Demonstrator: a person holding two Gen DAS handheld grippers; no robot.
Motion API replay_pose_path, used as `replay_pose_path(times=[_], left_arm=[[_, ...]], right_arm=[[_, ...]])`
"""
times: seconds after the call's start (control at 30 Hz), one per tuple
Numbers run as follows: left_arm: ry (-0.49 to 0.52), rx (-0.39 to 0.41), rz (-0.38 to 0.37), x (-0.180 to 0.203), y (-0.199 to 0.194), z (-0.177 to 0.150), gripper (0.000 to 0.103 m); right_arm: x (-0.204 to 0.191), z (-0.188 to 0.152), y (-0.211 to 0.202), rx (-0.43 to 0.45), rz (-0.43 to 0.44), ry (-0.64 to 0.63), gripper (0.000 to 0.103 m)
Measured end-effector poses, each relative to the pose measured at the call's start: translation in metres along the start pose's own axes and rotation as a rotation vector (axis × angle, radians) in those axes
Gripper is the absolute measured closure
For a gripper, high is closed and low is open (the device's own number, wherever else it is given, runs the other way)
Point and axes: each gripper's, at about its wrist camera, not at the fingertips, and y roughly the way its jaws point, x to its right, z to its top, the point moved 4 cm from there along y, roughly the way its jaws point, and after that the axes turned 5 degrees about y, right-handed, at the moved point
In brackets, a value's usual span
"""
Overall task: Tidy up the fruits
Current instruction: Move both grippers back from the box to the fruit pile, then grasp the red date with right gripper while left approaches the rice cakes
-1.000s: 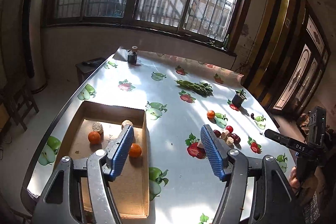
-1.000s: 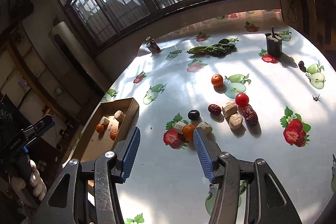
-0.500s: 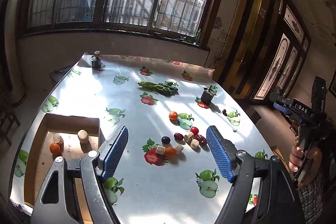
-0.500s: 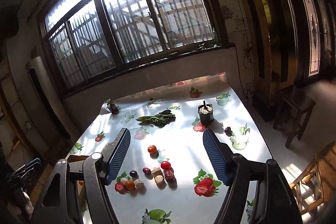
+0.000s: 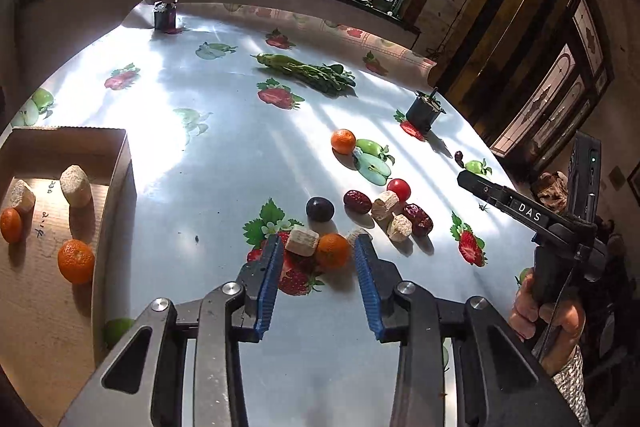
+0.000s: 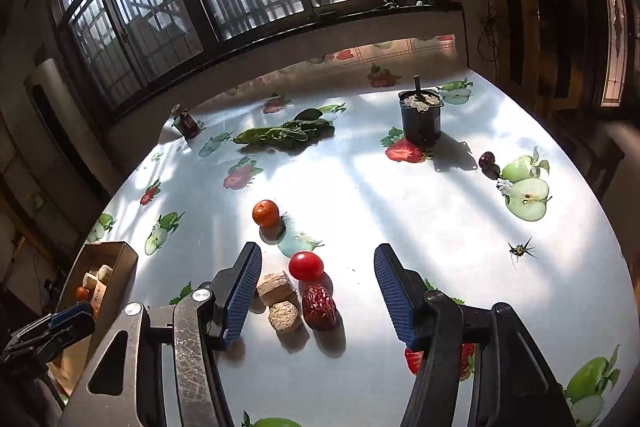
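Over the fruit cluster near the table's front edge, the left gripper (image 5: 316, 259) now sits low with jaws spread and empty, bracketing a tangerine (image 5: 333, 250) and a tan cut chunk (image 5: 302, 241) touching it; half a second ago it was high and well back from the pile, and before that over the cardboard box (image 5: 120, 163). So the approach is done, and the close is likely next. Risk: the chunk sits inside the jaw span too, so both could get pinched.

The right gripper (image 6: 318, 291) has also dropped from a far, high view to just above the table, fingers wide apart, holding nothing, with a cherry tomato (image 6: 305, 265), a red date (image 6: 318, 307) and two tan chunks (image 6: 274, 287) between its pads.

The box at left holds two tangerines (image 5: 75, 261) and two tan chunks (image 5: 75, 185). Still loose on the fruit-print tablecloth (image 5: 224, 155): a dark plum (image 5: 320, 209), another tangerine (image 5: 343, 141), more dates. Greens (image 5: 308, 73) and a black pot (image 5: 423, 111) sit further back. Sorting looks partway done.
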Motion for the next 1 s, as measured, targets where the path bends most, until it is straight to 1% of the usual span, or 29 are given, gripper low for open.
replay_pose_path(times=[0.07,0.1,0.13,0.23,0.3,0.37,0.43,0.47,0.6,0.73,0.8,0.9,0.93,1.0], left_arm=[[-0.022,-0.021,-0.019,-0.002,0.014,-0.003,0.069],[-0.022,-0.030,-0.020,-0.002,0.022,-0.003,0.069],[-0.014,-0.040,-0.015,-0.001,0.029,-0.002,0.069],[0.037,-0.090,-0.003,0.007,0.049,0.002,0.069],[0.073,-0.097,0.014,0.012,0.061,0.002,0.069],[0.104,-0.110,0.021,0.016,0.072,0.001,0.069],[0.151,-0.088,0.031,0.021,0.074,0.003,0.069],[0.168,-0.088,0.022,0.023,0.075,0.004,0.068],[0.232,-0.059,0.026,0.029,0.079,0.004,0.068],[0.300,-0.033,0.059,0.034,0.078,-0.002,0.068],[0.303,-0.030,0.057,0.033,0.075,-0.004,0.068],[0.263,-0.029,0.029,0.027,0.072,-0.004,0.068],[0.253,-0.029,0.023,0.026,0.072,-0.004,0.068],[0.236,-0.027,0.014,0.024,0.071,-0.004,0.068]], right_arm=[[0.011,-0.011,0.017,-0.044,0.040,0.051,0.064],[0.016,-0.015,0.025,-0.076,0.058,0.083,0.066],[0.020,-0.018,0.032,-0.109,0.066,0.099,0.066],[0.024,-0.017,0.041,-0.121,0.075,0.111,0.066],[0.023,-0.024,0.044,-0.140,0.098,0.112,0.066],[0.020,-0.029,0.046,-0.147,0.078,0.083,0.066],[0.017,-0.032,0.048,-0.153,0.067,0.059,0.066],[0.015,-0.032,0.049,-0.156,0.068,0.053,0.066],[0.012,-0.034,0.054,-0.160,0.050,0.031,0.066],[0.010,-0.035,0.057,-0.164,0.054,0.029,0.066],[0.007,-0.037,0.058,-0.164,0.055,0.015,0.066],[-0.001,-0.041,0.060,-0.169,0.038,-0.027,0.067],[-0.004,-0.043,0.060,-0.166,0.036,-0.043,0.072],[-0.009,-0.044,0.059,-0.158,0.024,-0.068,0.073]])
